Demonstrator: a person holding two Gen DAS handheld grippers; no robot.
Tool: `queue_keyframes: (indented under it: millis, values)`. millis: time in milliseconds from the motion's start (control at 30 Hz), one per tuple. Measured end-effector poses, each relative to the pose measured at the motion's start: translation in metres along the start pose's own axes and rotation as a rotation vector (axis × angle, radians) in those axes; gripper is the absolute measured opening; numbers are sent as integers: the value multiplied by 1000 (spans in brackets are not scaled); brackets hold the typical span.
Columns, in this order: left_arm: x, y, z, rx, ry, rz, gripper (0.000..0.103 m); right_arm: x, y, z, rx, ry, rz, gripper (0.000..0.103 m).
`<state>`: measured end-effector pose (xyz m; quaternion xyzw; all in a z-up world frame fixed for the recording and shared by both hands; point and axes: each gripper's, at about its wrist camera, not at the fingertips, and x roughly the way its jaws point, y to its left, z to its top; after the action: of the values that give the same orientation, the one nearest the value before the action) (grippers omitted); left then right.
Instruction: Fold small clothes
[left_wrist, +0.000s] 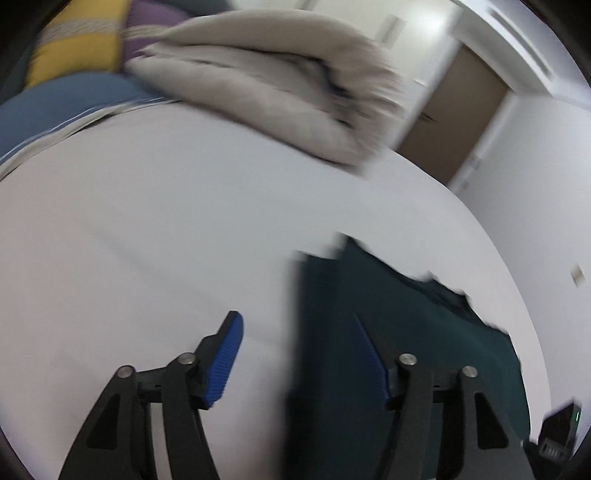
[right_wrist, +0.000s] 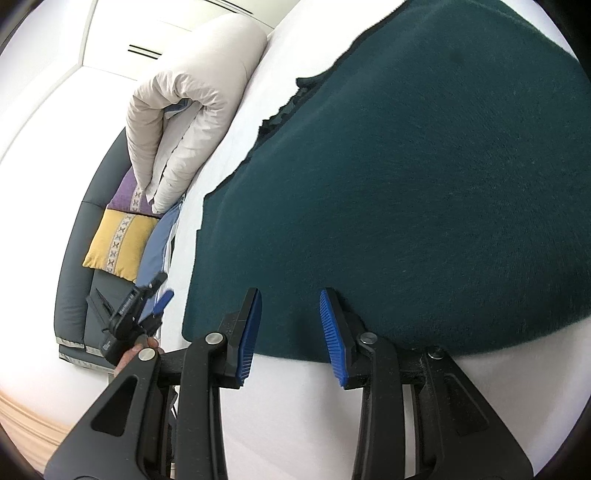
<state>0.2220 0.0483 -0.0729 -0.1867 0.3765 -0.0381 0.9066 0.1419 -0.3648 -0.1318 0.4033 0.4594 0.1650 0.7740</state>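
Note:
A dark green fuzzy garment (right_wrist: 424, 192) lies spread flat on the white bed sheet (right_wrist: 295, 398). My right gripper (right_wrist: 290, 299) is open and empty, its blue pads just above the garment's near edge. In the left wrist view, which is blurred by motion, the garment (left_wrist: 388, 317) lies at the lower right. My left gripper (left_wrist: 295, 325) is open wide and empty over the sheet (left_wrist: 166, 229), its right finger over the garment's left edge. The left gripper also shows in the right wrist view (right_wrist: 155, 299), held in a hand beside the bed.
A folded beige duvet (left_wrist: 266, 77) lies at the bed's far end, also in the right wrist view (right_wrist: 184, 110). Yellow (right_wrist: 118, 243) and purple (right_wrist: 129, 192) cushions and a blue pillow (left_wrist: 66, 103) sit by the grey headboard (right_wrist: 74, 258). A brown door (left_wrist: 454, 118) stands beyond the bed.

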Motion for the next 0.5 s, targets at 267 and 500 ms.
queue_keyframes:
  millis: [267, 500]
  values:
    - [29, -37, -39, 147, 139, 3, 60, 21, 20, -7, -71, 98, 22, 33]
    - [11, -27, -51, 218, 139, -30, 57, -14, -31, -1, 35, -12, 47, 30]
